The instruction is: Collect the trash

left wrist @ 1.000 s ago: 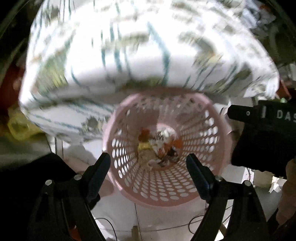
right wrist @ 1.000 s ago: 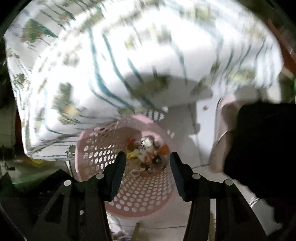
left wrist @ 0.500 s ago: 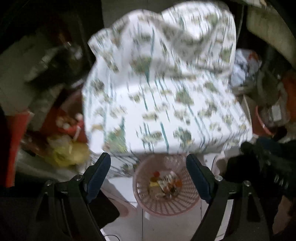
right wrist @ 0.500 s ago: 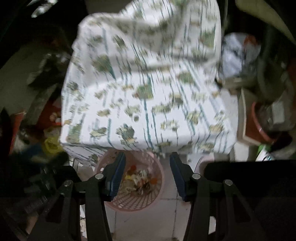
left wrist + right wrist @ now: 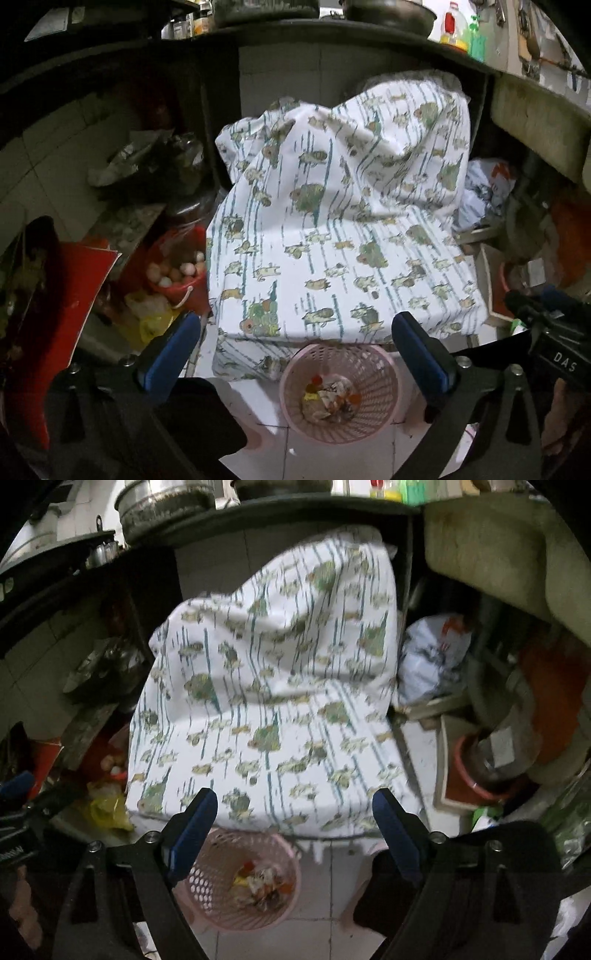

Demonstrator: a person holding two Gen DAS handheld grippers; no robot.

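Observation:
A pink perforated basket [image 5: 373, 373] stands on the white tiled floor with mixed scraps of trash [image 5: 328, 397] at its bottom. It also shows low in the right wrist view, the basket [image 5: 210, 890] holding the same trash [image 5: 264, 880]. My left gripper [image 5: 295, 347] hangs high above the basket, its jaws opening wide with nothing between them. My right gripper [image 5: 295, 816] is likewise well above the floor, its jaws opening and holding nothing. The right gripper's body shows at the right edge of the left wrist view.
A table draped in a white patterned cloth [image 5: 351, 236] rises right behind the basket. A red bucket [image 5: 177, 280] of eggs and a yellow bag [image 5: 153, 325] sit to the left. Bags, pots and a red basin [image 5: 476, 775] crowd the right. A dark shelf runs above.
Both grippers have risen far up from just over the basket, which now looks small and low. Both pairs of jaws stand wider apart than before, the right ones most clearly.

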